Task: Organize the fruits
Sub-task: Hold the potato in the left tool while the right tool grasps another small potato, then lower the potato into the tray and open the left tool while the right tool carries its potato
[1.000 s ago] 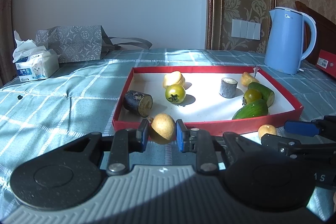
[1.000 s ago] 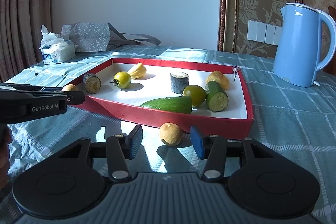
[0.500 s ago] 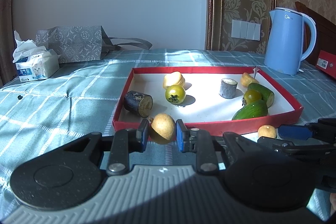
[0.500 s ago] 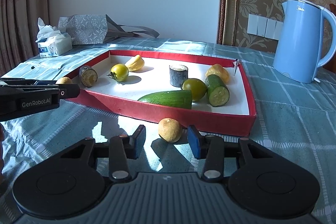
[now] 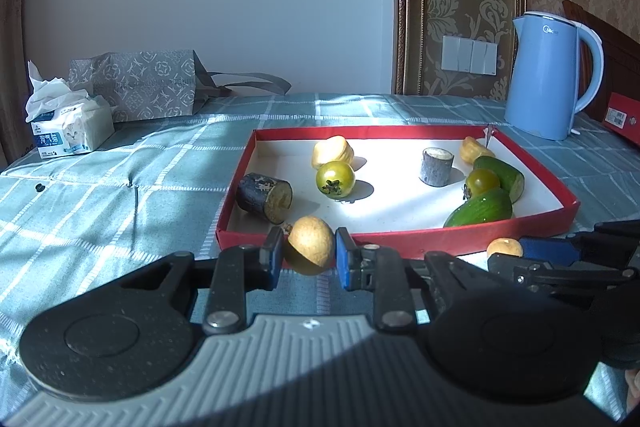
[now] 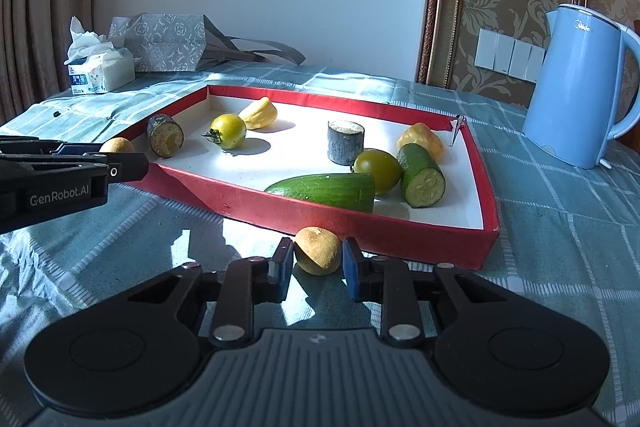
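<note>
A red tray (image 5: 400,238) (image 6: 486,187) with a white floor holds green tomatoes, cucumber pieces, yellow fruit pieces and dark cylinders. My left gripper (image 5: 307,259) is shut on a tan round fruit (image 5: 310,245) just in front of the tray's near-left corner. My right gripper (image 6: 316,263) has its pads closed against a second tan round fruit (image 6: 319,250) on the cloth in front of the tray's near wall. That fruit also shows in the left wrist view (image 5: 504,247), and the left gripper's fruit in the right wrist view (image 6: 117,145).
A blue kettle (image 5: 550,75) (image 6: 580,87) stands right of the tray. A tissue pack (image 5: 68,131) and a grey paper bag (image 5: 136,87) sit at the back left. A red box (image 5: 622,111) lies at the far right edge. A checked teal cloth covers the table.
My right gripper moved forward and closed its fingers onto the tan fruit in front of the tray. My left gripper holds its fruit in much the same place.
</note>
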`<state>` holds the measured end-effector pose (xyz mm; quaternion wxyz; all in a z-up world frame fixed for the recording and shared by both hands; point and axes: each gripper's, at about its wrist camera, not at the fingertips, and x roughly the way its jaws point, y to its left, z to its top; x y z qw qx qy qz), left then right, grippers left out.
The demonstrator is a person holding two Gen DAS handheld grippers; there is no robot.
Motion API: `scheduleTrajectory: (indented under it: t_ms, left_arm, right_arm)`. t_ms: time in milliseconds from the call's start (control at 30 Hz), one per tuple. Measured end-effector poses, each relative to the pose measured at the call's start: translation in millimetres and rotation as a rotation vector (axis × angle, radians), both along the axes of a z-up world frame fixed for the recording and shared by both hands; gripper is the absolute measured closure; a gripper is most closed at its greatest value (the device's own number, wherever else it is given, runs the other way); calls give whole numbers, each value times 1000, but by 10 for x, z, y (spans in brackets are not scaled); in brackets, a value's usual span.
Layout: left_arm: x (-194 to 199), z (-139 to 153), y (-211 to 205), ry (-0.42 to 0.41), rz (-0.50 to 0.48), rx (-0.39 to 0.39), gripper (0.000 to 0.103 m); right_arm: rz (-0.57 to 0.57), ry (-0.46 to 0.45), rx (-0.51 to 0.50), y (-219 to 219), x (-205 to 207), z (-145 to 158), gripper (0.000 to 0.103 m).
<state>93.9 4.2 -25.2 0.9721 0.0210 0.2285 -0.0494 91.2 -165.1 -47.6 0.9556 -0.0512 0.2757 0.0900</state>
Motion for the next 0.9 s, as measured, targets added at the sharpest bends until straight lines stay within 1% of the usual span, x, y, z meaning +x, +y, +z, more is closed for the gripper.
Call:
scheduleTrajectory:
  t_ms: [200,400,500,767,900]
  left_arm:
    - [13,-13,5,3,7,6,79]
    - [22,13,11,13,-3,-18,79]
    - [44,55,-37,20,-25,-8,79]
    - [184,213,-205,0,-42,54,79]
    - [276,231,-316,-4,-58,84,79]
  right_arm:
    - [9,-7,31,-48,-64,13,78]
    - [42,-44,153,-214,-181,57,78]
    - [51,-41,209,-282,-176,62,78]
    - [58,-50,232,-340,-188,77,78]
    - [63,-55,237,-344,-197,88,78]
